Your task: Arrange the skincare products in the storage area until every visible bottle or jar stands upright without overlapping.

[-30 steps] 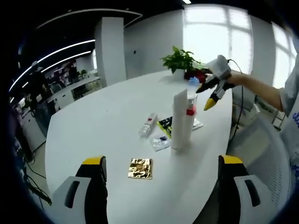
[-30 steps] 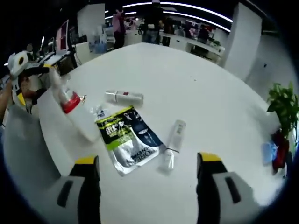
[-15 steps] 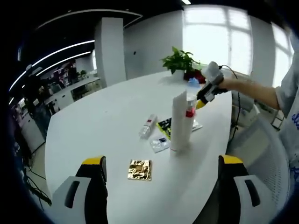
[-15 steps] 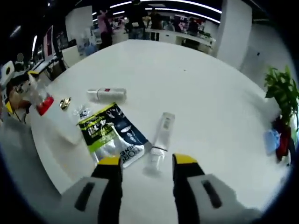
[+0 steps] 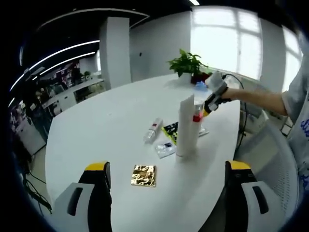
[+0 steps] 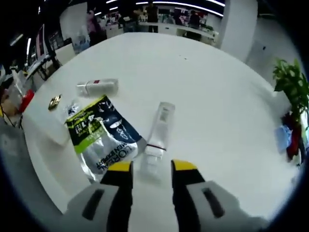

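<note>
In the right gripper view a clear tube (image 6: 157, 133) lies flat on the white table (image 6: 203, 87). Its cap end reaches between the tips of my right gripper (image 6: 151, 166), whose jaws stand narrowed but still apart on either side of it. A green and black pouch (image 6: 100, 137) and a small white bottle (image 6: 96, 87) also lie flat. In the left gripper view a tall white tube (image 5: 186, 128) stands upright, with a red-banded bottle (image 5: 197, 104) behind it. My left gripper (image 5: 167, 169) is wide open, low over the table, holding nothing. The right gripper (image 5: 212, 99) is beyond the tall tube.
A gold packet (image 5: 145, 175) lies just ahead of the left jaws, with a small sachet (image 5: 165, 148) and the lying bottle (image 5: 153, 129) beyond. A potted plant (image 5: 187, 63) stands at the far end. The table edge (image 5: 231, 145) runs along the right.
My right gripper has come down to the lying clear tube, and its jaws have narrowed around the cap end. The left gripper has stayed put.
</note>
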Action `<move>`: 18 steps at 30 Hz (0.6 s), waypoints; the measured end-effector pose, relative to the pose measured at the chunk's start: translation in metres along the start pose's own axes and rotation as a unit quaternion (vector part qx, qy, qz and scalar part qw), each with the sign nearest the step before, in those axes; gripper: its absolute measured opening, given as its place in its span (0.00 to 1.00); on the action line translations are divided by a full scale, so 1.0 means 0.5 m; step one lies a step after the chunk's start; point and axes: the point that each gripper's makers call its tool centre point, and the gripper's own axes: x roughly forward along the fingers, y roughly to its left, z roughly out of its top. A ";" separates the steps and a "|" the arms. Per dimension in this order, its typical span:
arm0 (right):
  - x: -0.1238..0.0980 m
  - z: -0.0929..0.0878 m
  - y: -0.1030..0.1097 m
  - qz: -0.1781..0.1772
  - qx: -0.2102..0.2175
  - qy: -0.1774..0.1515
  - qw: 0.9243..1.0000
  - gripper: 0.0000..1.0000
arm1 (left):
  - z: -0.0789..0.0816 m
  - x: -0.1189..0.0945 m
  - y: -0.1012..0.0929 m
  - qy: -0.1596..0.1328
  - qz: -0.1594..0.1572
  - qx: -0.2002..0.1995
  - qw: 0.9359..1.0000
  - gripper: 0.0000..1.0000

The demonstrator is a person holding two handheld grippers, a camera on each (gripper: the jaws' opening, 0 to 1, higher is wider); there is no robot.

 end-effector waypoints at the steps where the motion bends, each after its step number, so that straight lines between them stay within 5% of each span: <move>1: 0.002 0.000 -0.001 -0.001 0.002 -0.001 1.000 0.30 | -0.001 0.000 0.000 0.000 0.000 0.000 1.000 0.96; 18: 0.032 0.003 -0.011 -0.007 0.012 0.006 1.000 0.26 | -0.006 0.000 -0.005 0.006 0.001 -0.002 1.000 0.97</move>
